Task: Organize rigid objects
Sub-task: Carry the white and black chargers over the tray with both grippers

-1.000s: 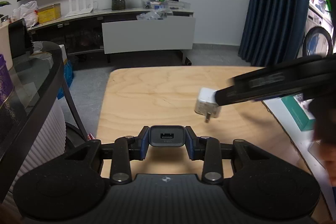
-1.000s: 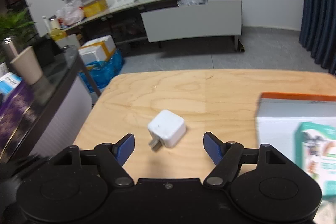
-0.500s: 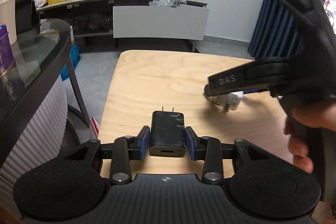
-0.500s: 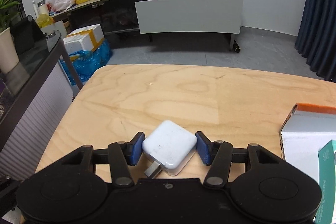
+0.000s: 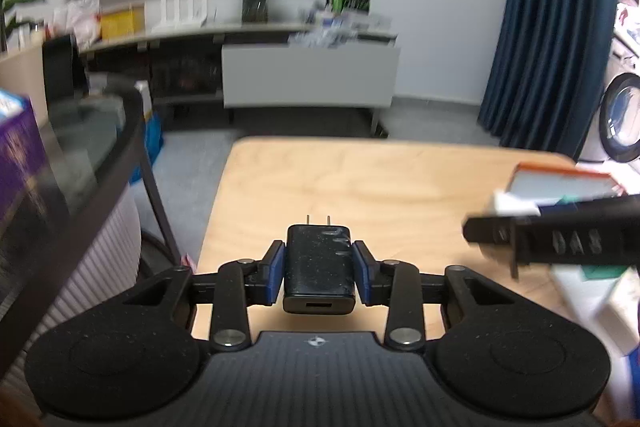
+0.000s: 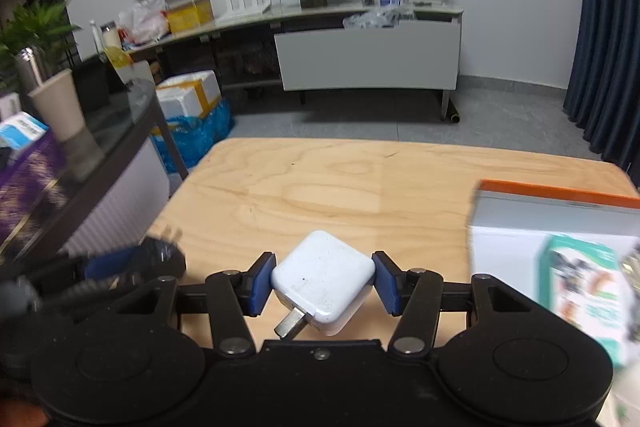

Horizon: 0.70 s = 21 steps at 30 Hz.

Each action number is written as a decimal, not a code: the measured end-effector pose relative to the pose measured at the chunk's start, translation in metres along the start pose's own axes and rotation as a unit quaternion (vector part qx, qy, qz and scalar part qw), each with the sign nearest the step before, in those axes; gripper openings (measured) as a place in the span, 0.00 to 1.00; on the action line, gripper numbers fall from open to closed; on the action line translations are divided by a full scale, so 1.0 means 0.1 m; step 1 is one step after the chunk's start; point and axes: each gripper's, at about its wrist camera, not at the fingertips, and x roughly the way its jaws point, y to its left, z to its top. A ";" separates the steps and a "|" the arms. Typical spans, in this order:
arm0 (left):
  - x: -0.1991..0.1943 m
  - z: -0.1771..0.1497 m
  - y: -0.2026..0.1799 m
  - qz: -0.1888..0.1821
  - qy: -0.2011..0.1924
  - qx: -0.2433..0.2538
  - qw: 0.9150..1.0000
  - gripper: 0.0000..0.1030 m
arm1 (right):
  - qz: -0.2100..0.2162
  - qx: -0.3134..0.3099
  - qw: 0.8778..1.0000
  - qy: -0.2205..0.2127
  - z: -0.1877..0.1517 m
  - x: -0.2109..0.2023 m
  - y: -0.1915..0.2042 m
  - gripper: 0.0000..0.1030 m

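My left gripper [image 5: 319, 277] is shut on a black charger [image 5: 319, 265], prongs pointing forward, held above the near left part of the wooden table [image 5: 380, 183]. My right gripper [image 6: 322, 283] is shut on a white charger [image 6: 322, 277], its prong pointing back toward me, held above the table [image 6: 360, 187]. In the left wrist view the right gripper's arm [image 5: 560, 241] comes in from the right with the white charger [image 5: 510, 205] at its tip. In the right wrist view the left gripper [image 6: 132, 261] shows blurred at the left.
A white box with an orange edge [image 6: 556, 211] and a teal-printed box [image 6: 580, 287] sit at the table's right side. A dark glass side table [image 6: 100, 155] stands left of the wooden table. A TV console [image 6: 368, 55] is across the floor.
My right gripper closed on the white charger and lifted it off the table, moving right. My left gripper turned the black charger flat, prongs forward, and raised it.
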 end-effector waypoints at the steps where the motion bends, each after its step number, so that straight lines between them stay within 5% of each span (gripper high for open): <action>1: -0.10 0.02 -0.05 -0.001 -0.008 0.001 1.000 0.35 | -0.001 0.000 1.000 -0.007 -0.03 -0.14 -0.04 0.62; 14: -1.10 -0.07 -1.09 -0.066 -0.014 -0.020 0.998 0.35 | -0.071 0.031 0.994 -0.083 -0.60 -1.79 -0.90 0.62; 21: -1.15 0.00 -1.61 -0.107 -0.012 -0.019 0.994 0.35 | -0.105 0.065 0.986 -0.114 -0.80 -2.29 -1.47 0.62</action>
